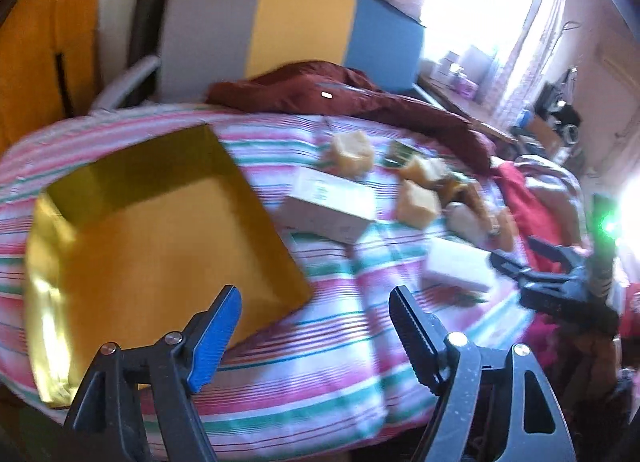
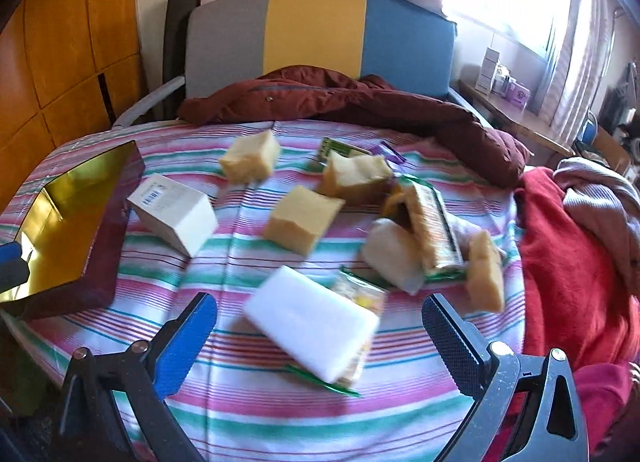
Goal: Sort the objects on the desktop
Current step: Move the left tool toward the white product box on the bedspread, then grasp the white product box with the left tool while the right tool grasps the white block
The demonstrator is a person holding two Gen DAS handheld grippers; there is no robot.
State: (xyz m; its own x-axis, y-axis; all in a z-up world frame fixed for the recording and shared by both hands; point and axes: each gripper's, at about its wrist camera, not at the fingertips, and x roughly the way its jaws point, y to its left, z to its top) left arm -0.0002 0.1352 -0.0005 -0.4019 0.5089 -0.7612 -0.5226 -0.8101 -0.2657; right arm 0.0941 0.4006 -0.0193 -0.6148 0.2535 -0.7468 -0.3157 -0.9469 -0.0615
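Nearest, the right hand-held gripper (image 2: 320, 336) hangs released, its blue ribbed pads spread wide and empty above the striped pink, green and white cloth (image 2: 248, 418) that covers the surface. Just beyond its fingertips lies a smooth white rectangular foam block (image 2: 308, 332), blurred, resting partly on a crinkled green-edged snack packet (image 2: 360, 294). The left hand-held gripper (image 1: 316, 320) is likewise released and holds nothing; its toothed black and blue fingers hover over the near edge of a shallow square box with a glossy gold lining and dark maroon sides (image 1: 160, 238), which lies at the left of the cloth. Just beside that box sits a small white cardboard carton with a barcode (image 2: 174, 213). Further in, several yellowish spongy cubes are scattered well apart: one in the middle (image 2: 302, 223), one farther back on the left (image 2: 250, 161), one behind the middle (image 2: 354, 175). To the right, a pale rounded lump (image 2: 394, 258), a green-striped wrapped bar (image 2: 434, 232) and another spongy piece (image 2: 486, 272) cluster together, touching. At the far edge lies a crumpled dark red quilted jacket (image 2: 360, 105), with a soft red cloth (image 2: 568, 262) bunched on the right. Behind stands a panel in grey, yellow and blue (image 2: 316, 31).
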